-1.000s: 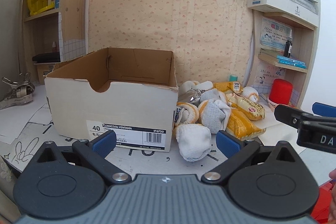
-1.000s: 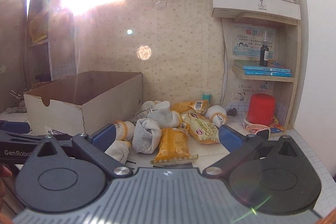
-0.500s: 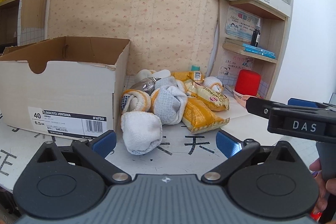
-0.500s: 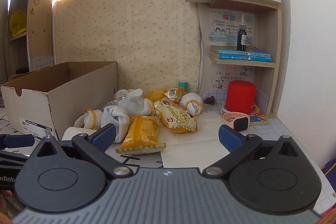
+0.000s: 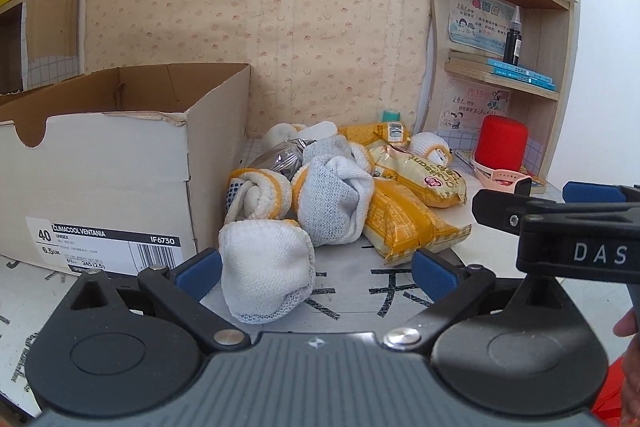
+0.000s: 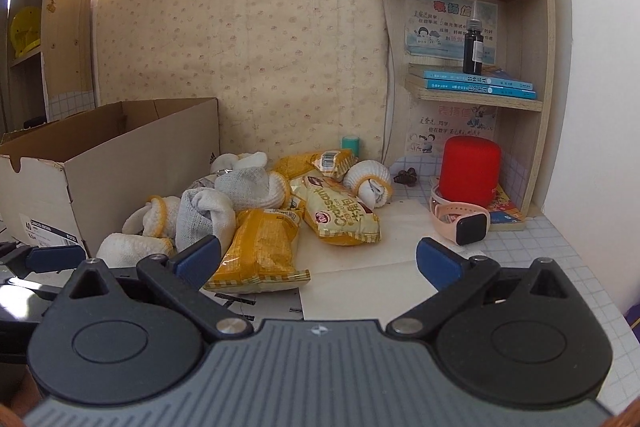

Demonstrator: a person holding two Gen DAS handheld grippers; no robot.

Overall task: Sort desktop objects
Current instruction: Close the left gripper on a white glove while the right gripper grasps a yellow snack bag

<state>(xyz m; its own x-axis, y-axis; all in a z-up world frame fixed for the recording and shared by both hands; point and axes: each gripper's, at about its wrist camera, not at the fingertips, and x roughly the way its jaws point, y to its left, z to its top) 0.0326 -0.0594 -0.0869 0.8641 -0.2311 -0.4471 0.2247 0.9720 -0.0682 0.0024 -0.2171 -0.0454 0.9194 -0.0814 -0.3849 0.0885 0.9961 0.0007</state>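
Note:
A pile of white-and-yellow rolled socks (image 5: pixel 332 199) and yellow snack packets (image 5: pixel 404 223) lies on the desk beside an open cardboard shoebox (image 5: pixel 120 163). My left gripper (image 5: pixel 316 273) is open, its jaws on either side of the nearest white sock ball (image 5: pixel 266 267). My right gripper (image 6: pixel 318 261) is open and empty, just before a yellow snack packet (image 6: pixel 262 247); it also shows in the left wrist view (image 5: pixel 560 215). The pile (image 6: pixel 224 203) and the shoebox (image 6: pixel 108 163) show in the right wrist view too.
A red cylinder (image 6: pixel 470 171) and a pink smartwatch (image 6: pixel 460 221) sit at the right by a small shelf with blue books (image 6: pixel 480 85) and a dark bottle (image 6: pixel 473 47). A teal-capped item (image 6: pixel 350 145) stands behind the pile. Papers cover the desk.
Both grippers have swung right and moved in toward the pile. The left jaws now straddle the nearest sock ball. Both stay open.

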